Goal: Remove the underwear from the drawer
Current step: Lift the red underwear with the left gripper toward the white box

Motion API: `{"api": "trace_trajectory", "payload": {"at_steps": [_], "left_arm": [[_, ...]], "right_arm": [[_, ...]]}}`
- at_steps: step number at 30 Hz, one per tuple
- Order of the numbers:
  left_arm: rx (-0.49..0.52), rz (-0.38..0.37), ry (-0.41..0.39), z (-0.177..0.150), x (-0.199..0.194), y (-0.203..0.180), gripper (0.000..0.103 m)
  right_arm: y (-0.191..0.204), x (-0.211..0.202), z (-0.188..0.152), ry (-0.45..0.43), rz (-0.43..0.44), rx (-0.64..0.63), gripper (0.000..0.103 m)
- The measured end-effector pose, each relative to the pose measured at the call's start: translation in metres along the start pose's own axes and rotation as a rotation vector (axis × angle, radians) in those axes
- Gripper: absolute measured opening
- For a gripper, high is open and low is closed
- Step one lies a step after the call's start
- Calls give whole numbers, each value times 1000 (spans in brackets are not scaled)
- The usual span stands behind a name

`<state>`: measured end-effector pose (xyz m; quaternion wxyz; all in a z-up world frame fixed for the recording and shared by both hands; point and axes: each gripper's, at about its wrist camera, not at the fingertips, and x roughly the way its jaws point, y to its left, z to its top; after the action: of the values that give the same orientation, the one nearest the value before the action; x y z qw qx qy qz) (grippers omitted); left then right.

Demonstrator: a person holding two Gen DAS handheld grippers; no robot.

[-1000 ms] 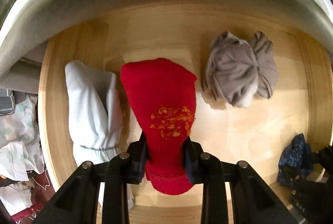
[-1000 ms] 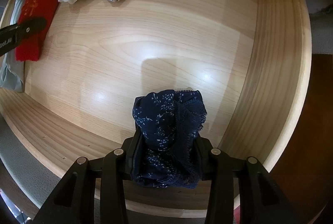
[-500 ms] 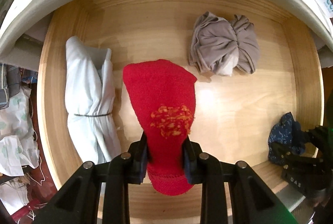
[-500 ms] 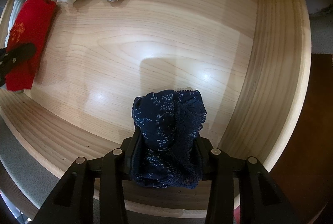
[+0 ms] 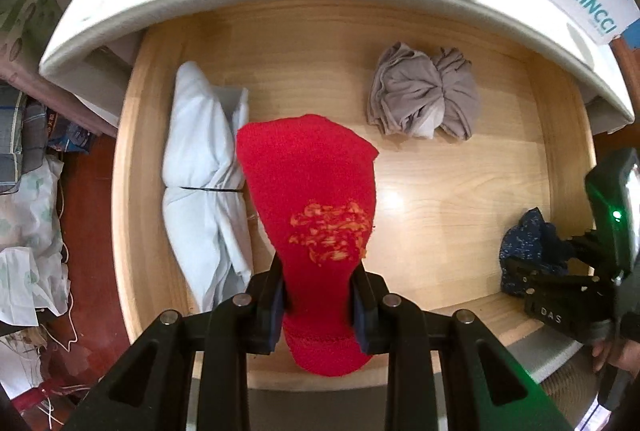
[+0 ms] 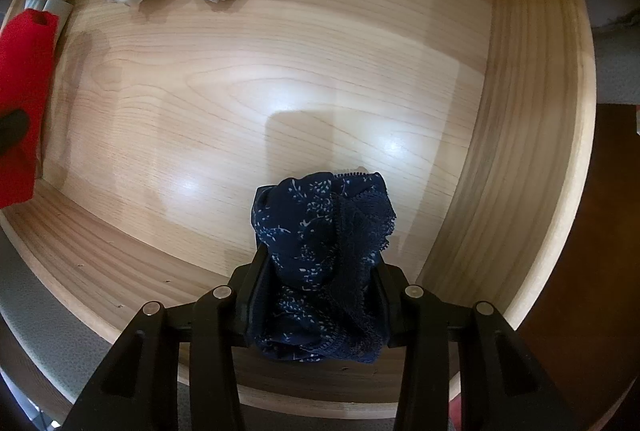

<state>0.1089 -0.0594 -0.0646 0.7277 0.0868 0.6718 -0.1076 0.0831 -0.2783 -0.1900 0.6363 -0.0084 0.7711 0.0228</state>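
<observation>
Right tool point(image 5: 524, 287) reads "DAS"; box point(image 5: 592, 11) reads "XINCCI".

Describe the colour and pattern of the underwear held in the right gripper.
Navy blue underwear with small pale floral sprigs and a lace edge, clearest in the right wrist view.

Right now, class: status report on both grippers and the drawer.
Left gripper shut on red underwear. Right gripper shut on navy underwear. Nothing blocking.
</observation>
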Motion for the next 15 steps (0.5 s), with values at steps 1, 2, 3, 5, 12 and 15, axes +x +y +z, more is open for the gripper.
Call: {"api": "trace_trajectory", "payload": {"at_steps": [1, 2, 3, 5, 12, 15], "left_arm": [[1, -2, -5, -1, -3, 1, 27], [1, -5, -9, 2, -5, 2, 27], [1, -10, -13, 1, -8, 3, 27], [-4, -22, -22, 0, -14, 4, 27], [-21, -64, -58, 1, -36, 10, 27], [-14, -72, -74, 1, -47, 8, 27]], "right_arm": [[1, 0, 0, 0, -1, 1, 38], [1, 1, -1, 0, -2, 1, 38], [0, 1, -1, 0, -3, 0, 39], [1, 0, -2, 1, -7, 0, 39], [1, 0, -2, 1, -10, -1, 39], [2, 0, -2, 1, -12, -3, 39]]}}
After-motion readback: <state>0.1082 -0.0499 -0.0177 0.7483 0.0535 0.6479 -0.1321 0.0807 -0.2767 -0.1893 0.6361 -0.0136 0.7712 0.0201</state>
